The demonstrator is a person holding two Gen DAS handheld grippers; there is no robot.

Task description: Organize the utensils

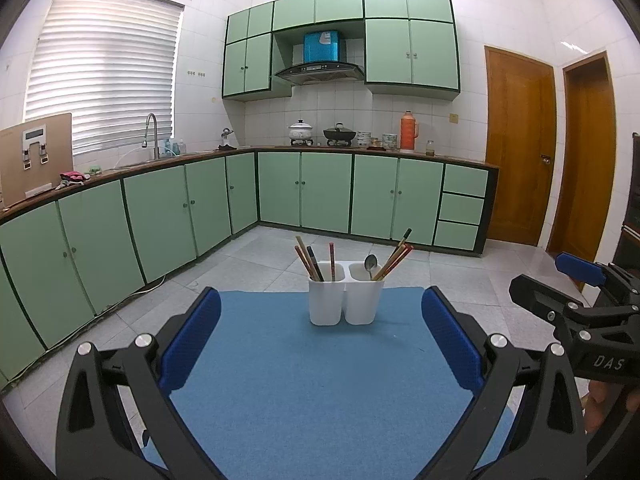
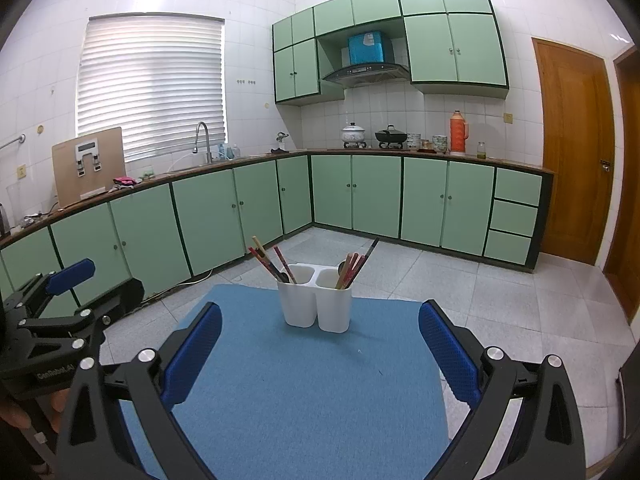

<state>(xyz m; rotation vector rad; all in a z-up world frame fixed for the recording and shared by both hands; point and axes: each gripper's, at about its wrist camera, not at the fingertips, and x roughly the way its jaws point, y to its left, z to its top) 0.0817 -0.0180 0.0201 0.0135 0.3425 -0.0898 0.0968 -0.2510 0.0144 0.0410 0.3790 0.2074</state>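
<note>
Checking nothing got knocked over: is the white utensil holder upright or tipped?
Upright. The white utensil holder stands flat on the blue mat, chopsticks and spoon poking out its top.

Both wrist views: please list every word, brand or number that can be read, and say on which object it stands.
"DAS": white letters on the black body of the right gripper, left wrist view.
"GenRobot.AI", as far as it can be read: on the body of the left gripper, right wrist view.
Blue box above the hood: label too blurred to read.
</note>
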